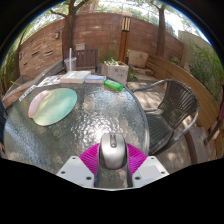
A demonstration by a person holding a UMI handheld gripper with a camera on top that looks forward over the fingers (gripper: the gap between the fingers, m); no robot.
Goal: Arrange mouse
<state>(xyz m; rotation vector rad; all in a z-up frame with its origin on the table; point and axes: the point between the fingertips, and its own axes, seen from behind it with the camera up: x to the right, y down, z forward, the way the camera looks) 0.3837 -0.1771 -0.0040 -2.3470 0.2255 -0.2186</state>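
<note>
A silver-grey computer mouse [112,149] sits between my two fingers, whose magenta pads [93,156] press against its left and right sides. My gripper [112,160] is shut on the mouse and holds it just over the near edge of a round glass table [90,115]. A pale green round mouse mat [54,103] lies on the table's left part, well beyond and to the left of the fingers.
A metal mesh chair [172,102] stands to the right of the table. A green object [114,85] and flat white items [78,75] lie at the table's far side. A brick wall and trees stand behind.
</note>
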